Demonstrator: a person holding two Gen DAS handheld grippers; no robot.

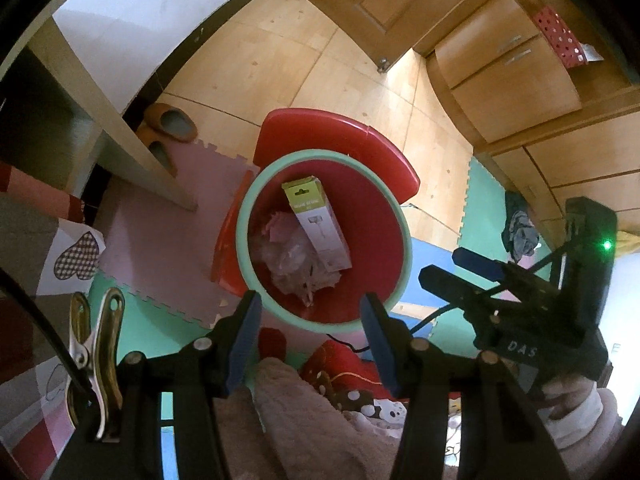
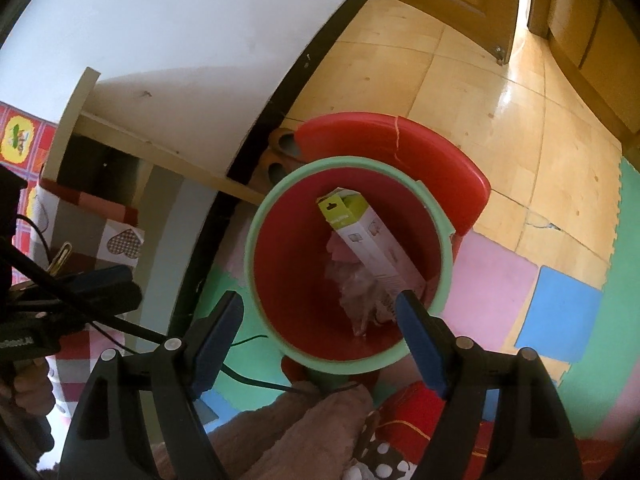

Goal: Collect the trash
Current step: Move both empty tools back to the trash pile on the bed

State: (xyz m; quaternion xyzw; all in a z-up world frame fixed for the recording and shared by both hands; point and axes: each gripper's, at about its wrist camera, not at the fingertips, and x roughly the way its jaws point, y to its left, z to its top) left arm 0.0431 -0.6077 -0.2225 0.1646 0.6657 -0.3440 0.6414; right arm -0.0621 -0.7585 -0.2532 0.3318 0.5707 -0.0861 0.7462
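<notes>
Nearest, the left tongs hang wide open with nothing between the blue pads, directly above a red bin with a pale green rim. The right tongs are likewise spread wide and empty over the same bin. Inside it lies a white and green carton, leaning on the far wall, on crumpled plastic wrap. The bin stands on coloured foam floor mats; beyond, wooden floor and cabinets
</notes>
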